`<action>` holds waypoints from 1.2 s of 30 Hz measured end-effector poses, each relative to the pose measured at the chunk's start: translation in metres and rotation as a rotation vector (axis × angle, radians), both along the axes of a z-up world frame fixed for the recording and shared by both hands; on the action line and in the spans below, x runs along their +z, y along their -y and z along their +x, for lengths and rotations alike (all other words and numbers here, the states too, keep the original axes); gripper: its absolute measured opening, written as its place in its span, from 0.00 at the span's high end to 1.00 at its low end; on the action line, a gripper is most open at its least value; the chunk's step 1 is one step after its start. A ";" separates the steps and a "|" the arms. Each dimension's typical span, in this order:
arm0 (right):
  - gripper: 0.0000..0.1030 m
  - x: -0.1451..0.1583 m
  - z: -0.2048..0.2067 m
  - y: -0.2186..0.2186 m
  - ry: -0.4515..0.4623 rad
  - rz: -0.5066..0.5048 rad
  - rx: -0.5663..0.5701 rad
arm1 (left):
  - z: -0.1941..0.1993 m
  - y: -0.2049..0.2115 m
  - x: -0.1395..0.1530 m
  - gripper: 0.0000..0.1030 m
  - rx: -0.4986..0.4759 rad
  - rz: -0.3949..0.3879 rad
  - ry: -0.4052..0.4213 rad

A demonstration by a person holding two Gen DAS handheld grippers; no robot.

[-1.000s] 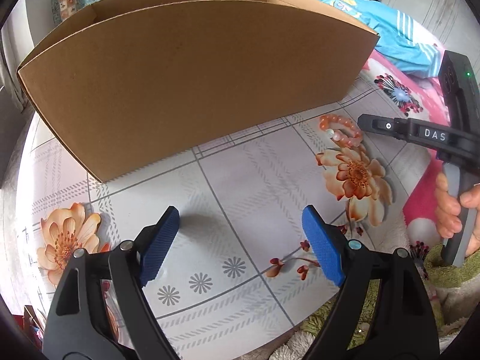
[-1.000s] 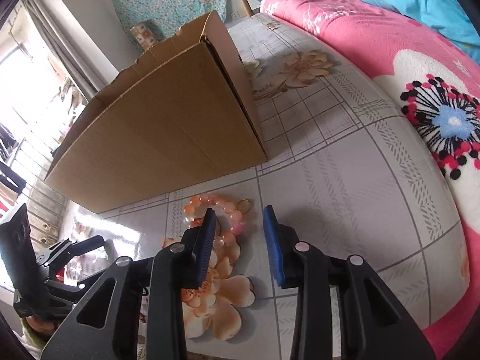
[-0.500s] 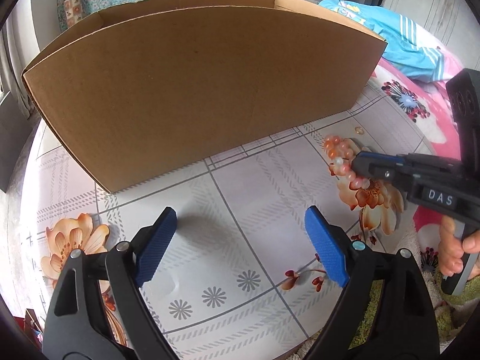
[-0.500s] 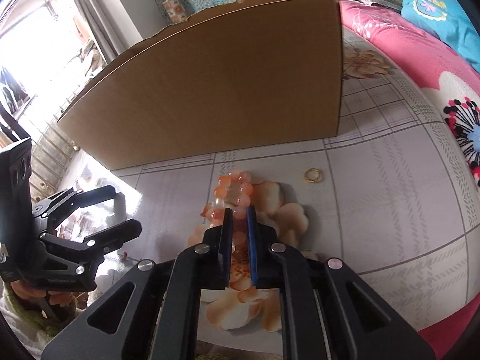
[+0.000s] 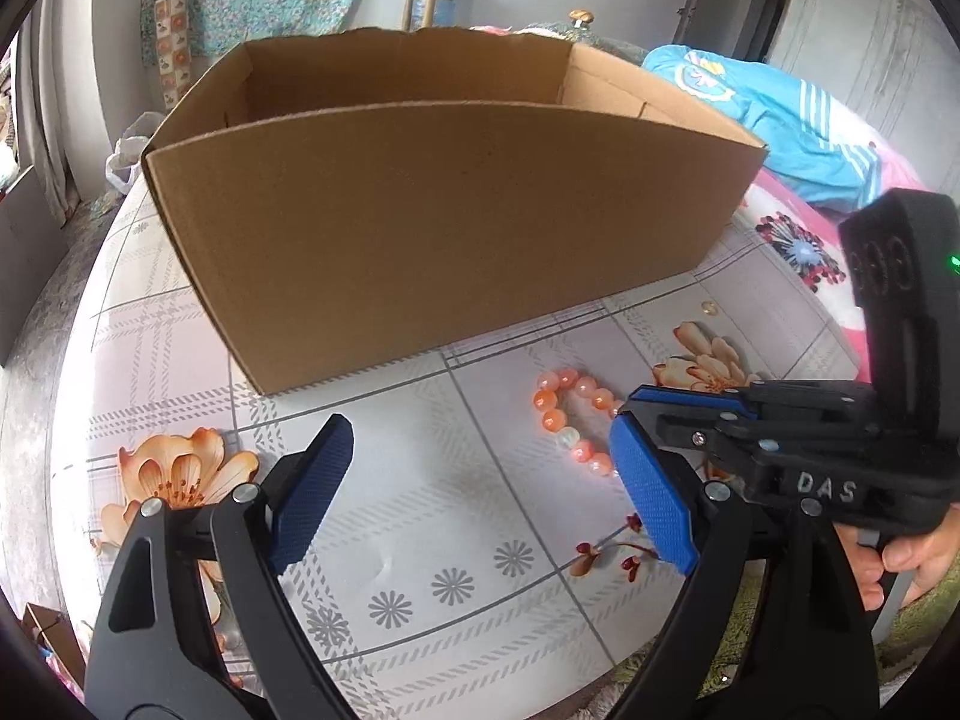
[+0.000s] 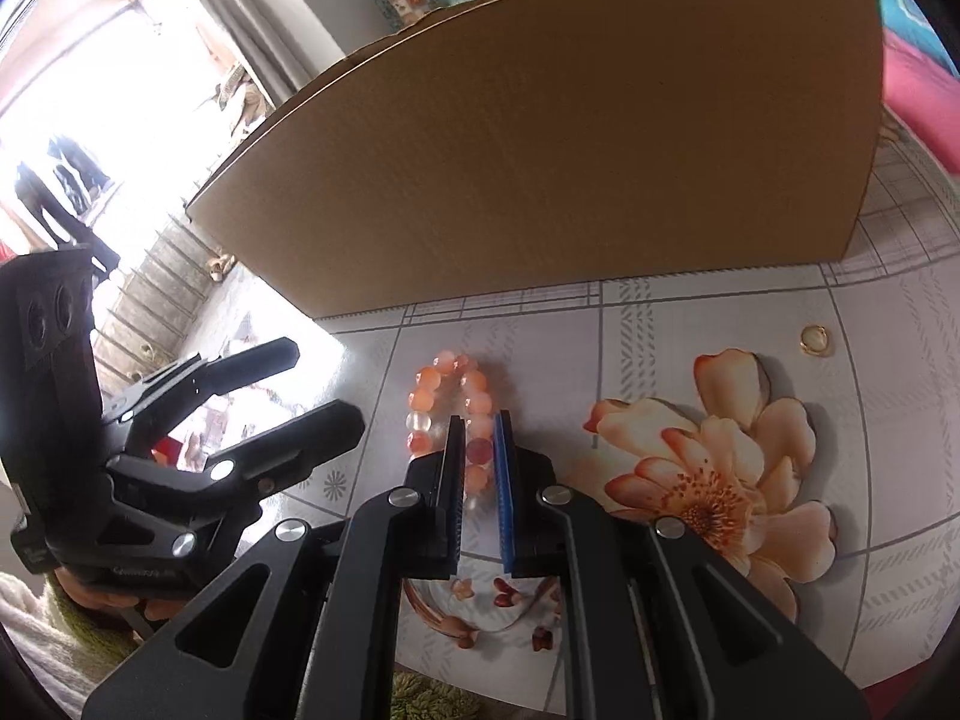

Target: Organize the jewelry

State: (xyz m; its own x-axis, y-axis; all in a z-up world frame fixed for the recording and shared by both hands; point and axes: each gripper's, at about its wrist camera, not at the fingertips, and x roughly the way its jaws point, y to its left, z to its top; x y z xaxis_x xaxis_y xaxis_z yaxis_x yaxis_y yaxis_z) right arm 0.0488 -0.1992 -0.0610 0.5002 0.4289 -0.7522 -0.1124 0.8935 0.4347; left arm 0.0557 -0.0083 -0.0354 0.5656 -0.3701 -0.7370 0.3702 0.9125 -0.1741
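So the cardboard box (image 5: 444, 228) sat at the back, bead bracelet (image 6: 447, 414) on the tablecloth (image 5: 420, 510) just in front. Right gripper (image 6: 478, 462) was clamped on one strand, left gripper (image 5: 480, 498) wide open w/ nothing. Prob light, floppy, beads slippery, so pinching one strand seemed right

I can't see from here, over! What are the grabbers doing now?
Right hand-held gripper shut on bead bracelet. Left hand-held gripper open, empty. Small ring loose beside cardboard box.
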 end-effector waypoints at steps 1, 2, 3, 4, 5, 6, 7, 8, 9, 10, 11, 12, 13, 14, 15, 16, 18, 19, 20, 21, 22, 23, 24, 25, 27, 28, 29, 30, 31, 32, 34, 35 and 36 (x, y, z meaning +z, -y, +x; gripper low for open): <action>0.90 -0.001 -0.001 0.008 -0.006 0.035 -0.018 | -0.003 0.002 0.002 0.19 -0.025 -0.009 0.015; 0.90 0.000 -0.004 0.014 -0.004 0.063 -0.032 | -0.006 0.007 0.005 0.19 -0.057 -0.016 0.030; 0.89 0.002 -0.006 0.020 0.005 0.080 -0.047 | -0.009 0.015 0.007 0.19 -0.092 -0.017 0.046; 0.89 0.005 -0.008 0.028 0.016 0.087 -0.062 | -0.012 0.022 0.009 0.19 -0.124 -0.013 0.062; 0.88 0.007 -0.010 0.034 0.026 0.090 -0.078 | -0.016 0.029 0.010 0.19 -0.153 -0.005 0.079; 0.86 0.010 -0.012 0.041 0.036 0.090 -0.096 | -0.019 0.037 0.011 0.23 -0.181 0.005 0.098; 0.84 0.012 -0.014 0.047 0.045 0.089 -0.116 | -0.022 0.045 0.011 0.27 -0.207 0.017 0.114; 0.84 0.013 -0.016 0.053 0.051 0.088 -0.134 | -0.024 0.052 0.011 0.31 -0.229 0.031 0.122; 0.84 0.014 -0.017 0.060 0.054 0.087 -0.153 | -0.026 0.059 0.009 0.36 -0.251 0.046 0.127; 0.84 0.014 -0.018 0.064 0.055 0.087 -0.171 | -0.027 0.065 0.007 0.39 -0.269 0.058 0.129; 0.84 0.014 -0.020 0.070 0.055 0.088 -0.187 | -0.027 0.069 0.004 0.45 -0.284 0.072 0.125; 0.84 0.013 -0.020 0.074 0.056 0.088 -0.201 | -0.027 0.074 0.001 0.50 -0.293 0.088 0.116; 0.84 0.013 -0.022 0.078 0.057 0.083 -0.215 | -0.026 0.077 -0.003 0.53 -0.296 0.100 0.106; 0.84 0.013 -0.025 0.080 0.059 0.073 -0.229 | -0.025 0.079 -0.007 0.58 -0.296 0.109 0.092; 0.84 0.013 -0.027 0.083 0.061 0.061 -0.240 | -0.023 0.080 -0.009 0.61 -0.296 0.111 0.078; 0.84 0.013 -0.028 0.088 0.062 0.047 -0.249 | -0.021 0.079 -0.013 0.62 -0.293 0.111 0.067; 0.84 0.013 -0.029 0.087 0.062 0.009 -0.268 | -0.018 0.077 -0.018 0.68 -0.281 0.119 0.048; 0.84 0.012 -0.028 0.081 0.062 -0.011 -0.275 | -0.017 0.075 -0.020 0.69 -0.274 0.126 0.046; 0.83 0.012 -0.028 0.082 0.062 -0.027 -0.278 | -0.017 0.073 -0.021 0.71 -0.268 0.126 0.054; 0.83 0.011 -0.027 0.082 0.062 -0.043 -0.282 | -0.016 0.072 -0.022 0.73 -0.264 0.125 0.055; 0.81 0.009 -0.027 0.080 0.064 -0.058 -0.285 | -0.015 0.071 -0.023 0.74 -0.258 0.126 0.056; 0.79 0.009 -0.027 0.079 0.068 -0.077 -0.285 | -0.014 0.070 -0.024 0.77 -0.250 0.127 0.058; 0.78 0.008 -0.027 0.077 0.072 -0.105 -0.286 | -0.013 0.069 -0.024 0.81 -0.242 0.128 0.060; 0.78 0.008 -0.026 0.075 0.079 -0.138 -0.285 | -0.012 0.068 -0.024 0.82 -0.235 0.126 0.059; 0.78 0.008 -0.021 0.072 0.096 -0.185 -0.277 | -0.010 0.065 -0.025 0.85 -0.227 0.111 0.054; 0.78 0.007 -0.020 0.071 0.102 -0.202 -0.272 | -0.010 0.063 -0.025 0.86 -0.222 0.106 0.053; 0.78 0.006 -0.017 0.070 0.105 -0.222 -0.268 | -0.010 0.062 -0.025 0.87 -0.218 0.103 0.052; 0.78 0.005 -0.015 0.069 0.107 -0.240 -0.264 | -0.010 0.061 -0.024 0.88 -0.215 0.100 0.052; 0.78 0.004 -0.013 0.068 0.108 -0.260 -0.259 | -0.010 0.061 -0.025 0.88 -0.214 0.098 0.051; 0.78 0.003 -0.012 0.065 0.117 -0.278 -0.253 | -0.010 0.061 -0.025 0.88 -0.213 0.096 0.050; 0.78 0.003 -0.008 0.060 0.130 -0.319 -0.235 | -0.010 0.061 -0.024 0.88 -0.212 0.094 0.049; 0.78 0.003 -0.007 0.057 0.133 -0.343 -0.228 | -0.010 0.061 -0.024 0.88 -0.211 0.094 0.050; 0.78 0.003 -0.007 0.054 0.137 -0.367 -0.219 | -0.010 0.061 -0.024 0.88 -0.211 0.093 0.050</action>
